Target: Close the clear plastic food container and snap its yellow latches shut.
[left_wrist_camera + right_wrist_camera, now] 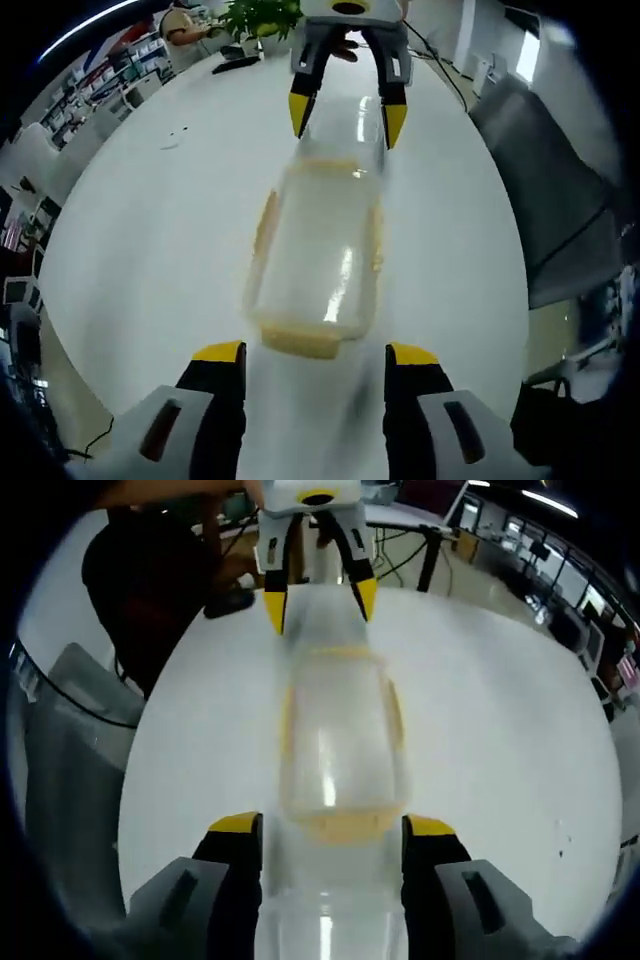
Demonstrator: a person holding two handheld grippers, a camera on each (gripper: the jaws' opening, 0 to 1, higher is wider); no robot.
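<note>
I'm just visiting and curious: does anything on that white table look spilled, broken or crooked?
Nothing stands out. The clear container lies flat on the white table, nothing spilled around it. The left gripper and right gripper face it from opposite ends, jaws open. The picture is too blurred to judge the yellow latches.

The clear container (315, 265) is smeared by motion in both views, so its edges and its yellow latches (300, 342) look soft, and I cannot tell whether any latch is snapped down. In the right gripper view its near end runs under the right tool (333, 830) and off the bottom edge. A person (185, 22) at the surface's (150, 230) far side is too small to make out.
</note>
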